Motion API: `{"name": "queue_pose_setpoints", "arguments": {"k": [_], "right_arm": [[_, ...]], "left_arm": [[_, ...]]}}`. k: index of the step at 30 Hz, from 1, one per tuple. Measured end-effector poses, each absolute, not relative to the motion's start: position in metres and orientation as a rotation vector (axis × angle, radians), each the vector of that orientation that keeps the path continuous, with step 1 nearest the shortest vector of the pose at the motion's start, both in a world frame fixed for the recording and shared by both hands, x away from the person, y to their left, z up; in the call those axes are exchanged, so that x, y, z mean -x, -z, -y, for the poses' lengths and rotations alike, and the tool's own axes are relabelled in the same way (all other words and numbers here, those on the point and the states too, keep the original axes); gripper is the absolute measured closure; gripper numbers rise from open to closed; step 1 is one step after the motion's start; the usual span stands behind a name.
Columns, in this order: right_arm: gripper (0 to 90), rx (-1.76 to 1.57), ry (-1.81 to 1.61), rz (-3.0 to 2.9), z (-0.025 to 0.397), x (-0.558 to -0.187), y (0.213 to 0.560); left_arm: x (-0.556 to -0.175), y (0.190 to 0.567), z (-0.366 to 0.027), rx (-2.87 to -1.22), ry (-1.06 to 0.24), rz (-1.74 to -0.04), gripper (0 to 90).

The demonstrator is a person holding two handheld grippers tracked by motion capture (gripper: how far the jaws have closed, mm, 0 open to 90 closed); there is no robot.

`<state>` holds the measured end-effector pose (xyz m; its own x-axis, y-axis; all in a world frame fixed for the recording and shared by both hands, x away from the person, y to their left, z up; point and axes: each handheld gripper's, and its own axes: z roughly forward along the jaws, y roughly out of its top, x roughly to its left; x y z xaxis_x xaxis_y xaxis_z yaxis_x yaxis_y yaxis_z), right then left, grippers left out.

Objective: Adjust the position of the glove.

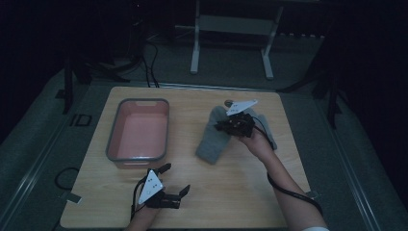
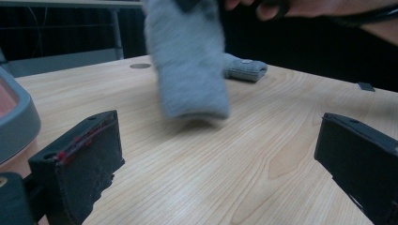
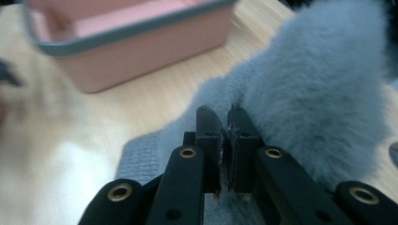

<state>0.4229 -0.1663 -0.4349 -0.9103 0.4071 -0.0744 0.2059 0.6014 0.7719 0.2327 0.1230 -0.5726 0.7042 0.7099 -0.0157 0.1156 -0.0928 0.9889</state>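
Right now we are lifting the fluffy grey sock (image 1: 215,137) with the right gripper (image 1: 234,124), whose jaws are pressed tight together on a pinch of its fabric, as the right gripper view is showing; we are taking it near one end so the rest is hanging free, its lower end clearing the wooden table (image 1: 231,192) in the left gripper view. The pink bin (image 1: 138,132) is sitting to the left of the sock, probably where we are carrying it. A second sock (image 2: 244,69) is lying on the table behind it. We are resting the left gripper (image 1: 174,179) near the table's front edge, jaws spread wide and holding nothing, ready to help.
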Motion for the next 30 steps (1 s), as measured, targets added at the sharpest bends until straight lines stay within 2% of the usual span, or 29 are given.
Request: {"name": "queue_pose_setpoints", "arguments": {"k": [5, 9, 12, 15, 21, 30], "right_arm": [[85.4, -0.382, -1.268, -2.596, 0.174, -0.396, 0.411], [85.4, -0.312, -1.304, -2.631, 0.177, -0.380, 0.406], [85.4, -0.344, -1.310, -2.698, 0.176, -0.382, 0.423], [85.4, -0.377, -1.237, -2.809, 0.170, -0.389, 0.458], [85.2, -0.401, -1.058, -2.917, 0.159, -0.407, 0.508], [83.9, -0.393, -1.040, -2.923, 0.142, -0.433, 0.525]], "left_arm": [[-0.233, 0.573, -0.123, -1.611, -0.569, -0.685, 1.6], [-0.233, 0.573, -0.123, -1.612, -0.570, -0.684, 1.5], [-0.233, 0.573, -0.123, -1.613, -0.570, -0.685, 1.5], [-0.233, 0.573, -0.123, -1.612, -0.569, -0.683, 1.5], [-0.233, 0.573, -0.123, -1.613, -0.568, -0.684, 1.5], [-0.233, 0.573, -0.123, -1.614, -0.569, -0.683, 1.5]]}}
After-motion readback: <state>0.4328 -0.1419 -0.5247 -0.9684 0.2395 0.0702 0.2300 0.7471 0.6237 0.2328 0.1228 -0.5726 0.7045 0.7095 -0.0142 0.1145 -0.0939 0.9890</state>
